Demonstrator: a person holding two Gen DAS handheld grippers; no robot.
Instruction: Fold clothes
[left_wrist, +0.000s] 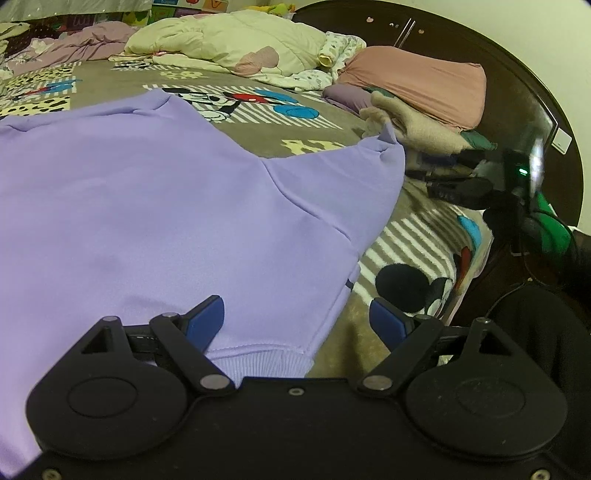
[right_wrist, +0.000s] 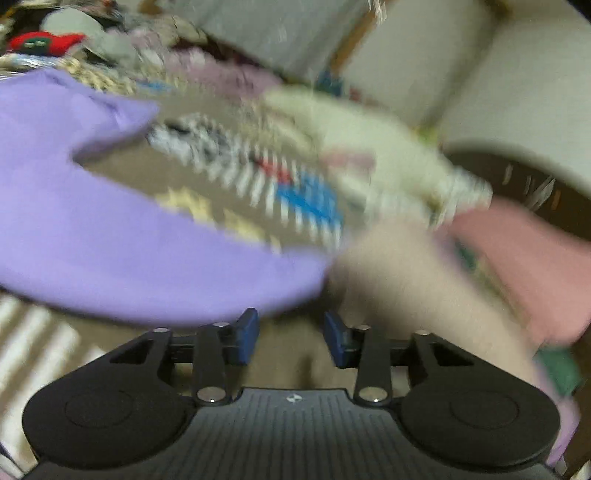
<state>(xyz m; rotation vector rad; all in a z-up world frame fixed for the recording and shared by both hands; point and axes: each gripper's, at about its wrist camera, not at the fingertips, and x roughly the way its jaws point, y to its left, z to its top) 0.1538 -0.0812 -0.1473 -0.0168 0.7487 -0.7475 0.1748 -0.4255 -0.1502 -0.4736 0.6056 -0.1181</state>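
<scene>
1. Bedding with a cartoon-mouse print covered the bed (left_wrist: 317, 147), which served as the work surface; a dark headboard (left_wrist: 517, 92) closed off the far right side.
2. On the left, the lilac sweatshirt (left_wrist: 147, 192) lay spread across the bed, its ribbed hem nearest the left wrist camera and one sleeve (left_wrist: 384, 147) reaching out to the right.
3. Left claw (left_wrist: 297, 321) was open, its blue pads wide apart and empty; the left pad sat over the hem while the right pad stood over bare bedding just beyond the garment's side edge.
4. Centre background held a heap of cream bedding (left_wrist: 236, 40), well apart from the sweatshirt.
5. To the right, a beige garment (left_wrist: 417, 129) and a pink cushion (left_wrist: 424, 81) lay near the sleeve tip.
6. Right claw (right_wrist: 291, 338) was also open and held nothing. Its view was heavily blurred, and contact with the lilac fabric above the pads could not be confirmed.
7. Judgement: the garment appeared laid out flat but unfolded, so the task stood at an early step, probably the taking hold of an edge for the first fold.
8. Judgement: the next move called for the left claw to close on the hem corner and the right on the sleeve or side seam.
9. Judgement: open bedding beyond the sweatshirt offered room to fold inward; the beige garment beside the sleeve tip risked being snagged.
</scene>
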